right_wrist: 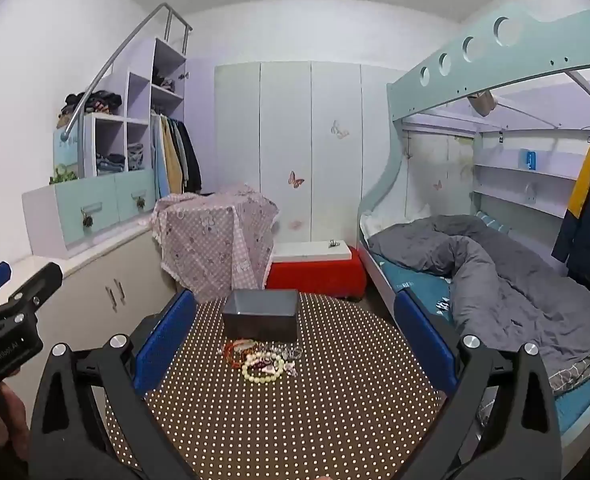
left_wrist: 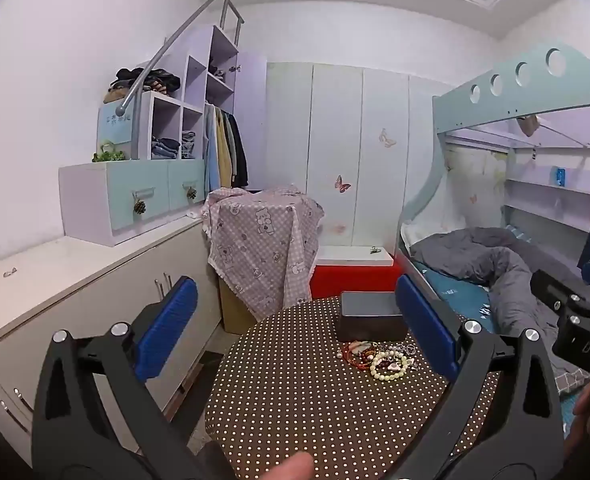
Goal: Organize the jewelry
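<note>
While the jewelry pile lies in a heap on the polka-dot table, just in front of an open dark box, the left gripper and right gripper hover spread wide and empty, sorting apparently not yet begun.

The left gripper has two black plastic arms of triangular shape, each with a long slot cut through it. Round silver screw heads sit at the joints, two on each side. Its fingers are flat blue pads with fine ribbing, standing on black backing.

The right gripper is of the same make: black slotted arms, silver screws, ribbed blue fingers.

Seen from the side at the left edge of the right wrist view, the left gripper's body is a black block with small screws and faint white lettering, too small to read.
</note>
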Motion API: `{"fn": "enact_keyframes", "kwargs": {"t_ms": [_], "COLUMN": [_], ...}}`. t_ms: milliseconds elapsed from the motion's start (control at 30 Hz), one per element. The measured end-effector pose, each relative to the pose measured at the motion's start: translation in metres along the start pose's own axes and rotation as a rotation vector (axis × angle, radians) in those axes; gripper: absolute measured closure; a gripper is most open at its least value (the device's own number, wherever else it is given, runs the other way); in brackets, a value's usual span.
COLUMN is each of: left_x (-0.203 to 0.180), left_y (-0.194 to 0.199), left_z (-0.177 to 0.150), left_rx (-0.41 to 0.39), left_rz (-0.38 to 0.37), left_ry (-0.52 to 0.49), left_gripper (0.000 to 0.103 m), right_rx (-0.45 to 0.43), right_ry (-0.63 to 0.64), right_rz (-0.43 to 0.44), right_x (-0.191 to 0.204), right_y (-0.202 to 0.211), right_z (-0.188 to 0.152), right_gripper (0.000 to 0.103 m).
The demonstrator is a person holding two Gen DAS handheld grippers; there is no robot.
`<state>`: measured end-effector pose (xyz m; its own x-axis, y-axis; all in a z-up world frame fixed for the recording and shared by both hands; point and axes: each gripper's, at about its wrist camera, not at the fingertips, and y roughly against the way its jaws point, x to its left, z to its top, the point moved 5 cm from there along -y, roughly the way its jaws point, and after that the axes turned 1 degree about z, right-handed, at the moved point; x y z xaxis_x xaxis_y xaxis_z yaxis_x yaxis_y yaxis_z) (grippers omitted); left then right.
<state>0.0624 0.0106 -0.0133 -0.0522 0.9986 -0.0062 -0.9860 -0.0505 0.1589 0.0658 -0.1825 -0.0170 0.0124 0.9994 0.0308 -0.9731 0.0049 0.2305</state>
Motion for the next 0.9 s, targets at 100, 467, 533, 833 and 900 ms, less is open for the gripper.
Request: {"fn": "enact_keyframes", "kwargs": {"t_ms": [100, 467, 533, 833, 900], "left_x": [-0.003, -0.010, -0.011, -0.021, -0.024], "left_y": [0.000, 0.000, -0.002, -0.024, -0.032], "left_z": [0.004, 0.014, 0.016, 0.013, 0.012], "left_rx": [-0.003, -0.022, -0.017, 0.013, 0.020], "left_rz": [-0.017, -0.035, -0.040, -0.030, -0.027], "left_ry": [-0.003, -0.014, -0.018, -0.039, -0.046], "left_gripper": [0.006, 0.006, 0.006, 0.006, 0.006], "right_rx": [-0.013, -0.032, -0.033, -0.029, -0.022], "right_ry": [0.004, 0.022, 0.026, 0.037, 0.038], "right_rz": [0.014, 0.025, 0.023, 0.028, 0.023], "right_x": [0.000, 0.003, 0.004, 0.002, 0.000], "right_y": [0.001, -0.003, -0.005, -0.021, -0.027], "right_z": [0.002, 0.011, 0.010, 0.007, 0.006], "right_gripper": [0.008, 0.008, 0.008, 0.008, 0.008]}}
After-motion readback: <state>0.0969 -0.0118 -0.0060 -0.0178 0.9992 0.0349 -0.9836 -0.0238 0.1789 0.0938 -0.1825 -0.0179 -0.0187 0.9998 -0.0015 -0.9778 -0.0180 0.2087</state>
